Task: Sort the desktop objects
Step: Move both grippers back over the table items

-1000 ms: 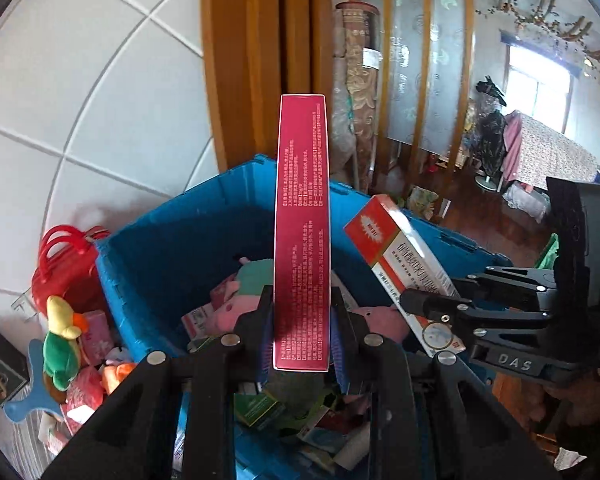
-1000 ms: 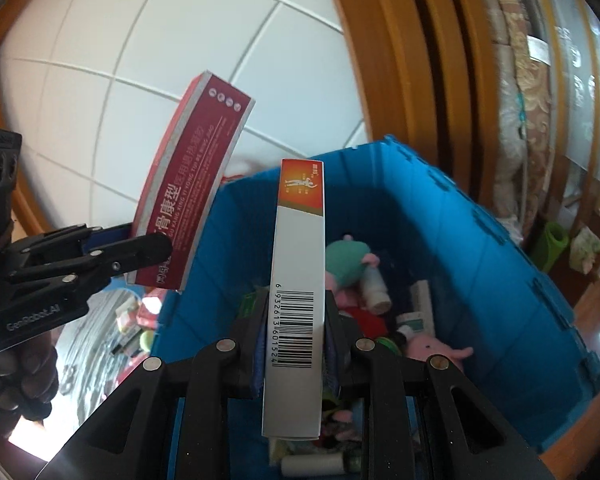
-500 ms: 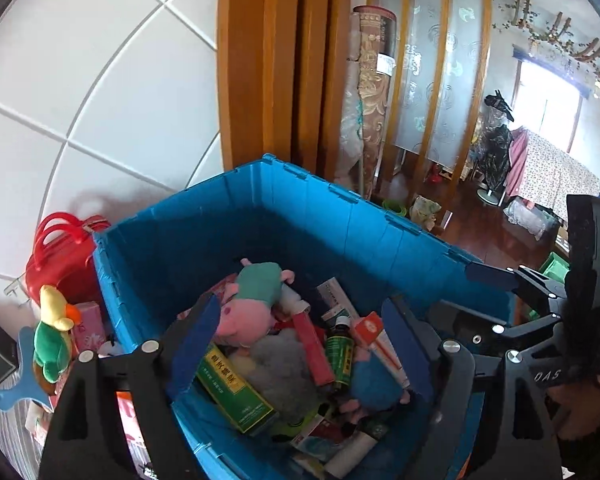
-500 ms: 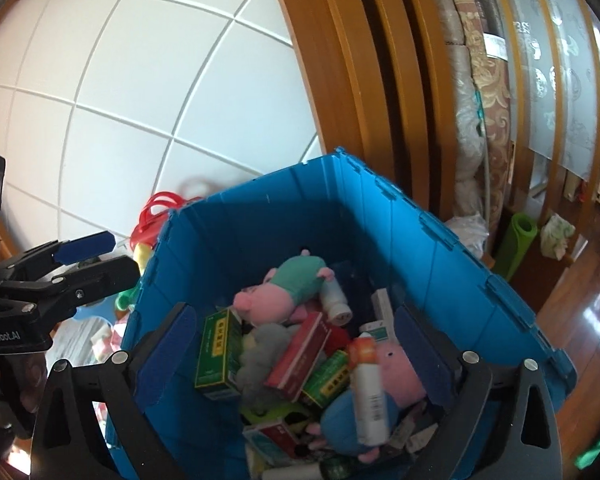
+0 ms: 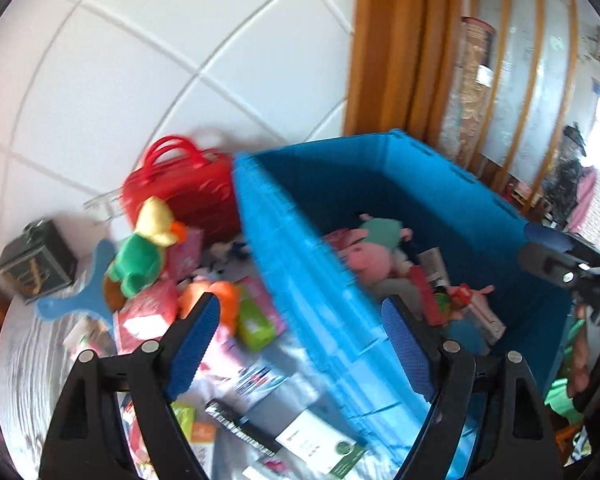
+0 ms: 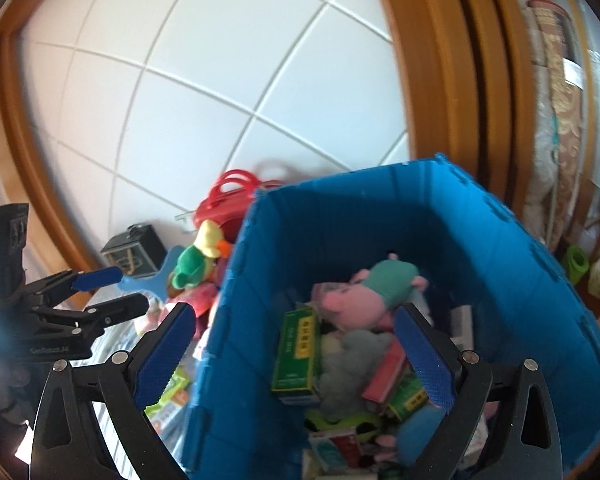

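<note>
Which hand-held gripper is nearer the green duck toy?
Left. The left hand-held gripper hangs over the table clutter just before the duck; the right hand-held gripper is over the blue bin.

Blue bin (image 6: 480, 264), pink-and-teal plush pig (image 6: 370, 294), red bag (image 5: 196, 188), white tiled wall (image 5: 160, 60)

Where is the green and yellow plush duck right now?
The plush duck sits on the table outside the blue bin, to its left in both wrist views, in front of the red bag and beside the blue fan-shaped paddle.
</note>
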Available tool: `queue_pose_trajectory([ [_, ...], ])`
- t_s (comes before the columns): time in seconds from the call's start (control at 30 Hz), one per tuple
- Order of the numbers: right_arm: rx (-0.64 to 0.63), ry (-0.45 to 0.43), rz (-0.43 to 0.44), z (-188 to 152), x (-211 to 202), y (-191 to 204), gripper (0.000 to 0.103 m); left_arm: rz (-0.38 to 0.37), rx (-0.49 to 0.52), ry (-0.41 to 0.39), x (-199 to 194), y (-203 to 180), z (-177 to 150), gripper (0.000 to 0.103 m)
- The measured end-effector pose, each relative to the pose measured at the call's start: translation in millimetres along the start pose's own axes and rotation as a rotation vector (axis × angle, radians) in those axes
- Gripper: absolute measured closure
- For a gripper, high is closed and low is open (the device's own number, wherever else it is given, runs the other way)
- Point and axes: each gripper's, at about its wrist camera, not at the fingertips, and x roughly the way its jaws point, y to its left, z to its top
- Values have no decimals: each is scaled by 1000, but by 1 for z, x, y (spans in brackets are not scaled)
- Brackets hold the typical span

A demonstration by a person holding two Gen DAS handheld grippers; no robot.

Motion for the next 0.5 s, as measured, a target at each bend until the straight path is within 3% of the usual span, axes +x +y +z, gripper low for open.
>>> queue_pose_trajectory([
  [0.2, -61, 31, 65, -1, 19, 54, 2, 106, -100, 33, -19, 78, -45, 21],
  [0.5, -207, 73, 131, -21, 44, 152, 2, 184, -164, 101, -39, 158, -116, 21],
])
